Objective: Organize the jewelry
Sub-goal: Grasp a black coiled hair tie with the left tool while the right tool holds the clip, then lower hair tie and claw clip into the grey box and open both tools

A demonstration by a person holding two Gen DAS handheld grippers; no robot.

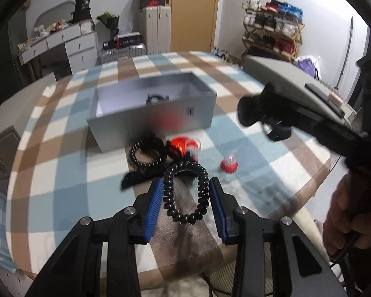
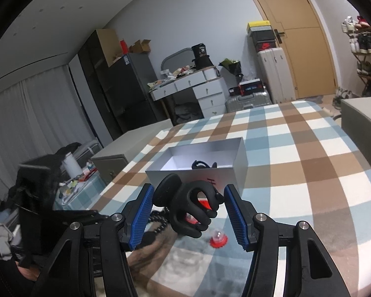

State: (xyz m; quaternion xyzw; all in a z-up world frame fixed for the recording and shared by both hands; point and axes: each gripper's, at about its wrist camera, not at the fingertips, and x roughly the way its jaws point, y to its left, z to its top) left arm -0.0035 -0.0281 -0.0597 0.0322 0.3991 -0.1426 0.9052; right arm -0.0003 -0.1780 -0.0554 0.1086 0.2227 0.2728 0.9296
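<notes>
My left gripper is shut on a black coiled spiral band, held between the blue pads above the checked cloth. My right gripper is shut on a black hair claw clip, lifted in front of the open grey box. The box holds a small black item inside. On the cloth before the box lie a black studded band, a red round piece and a small red clear-domed ring toy. The right gripper shows in the left wrist view.
The round table has a blue, brown and white checked cloth. A grey chair back stands at the right edge. A grey cabinet sits left of the table. Drawers, suitcases and a shoe rack stand far behind.
</notes>
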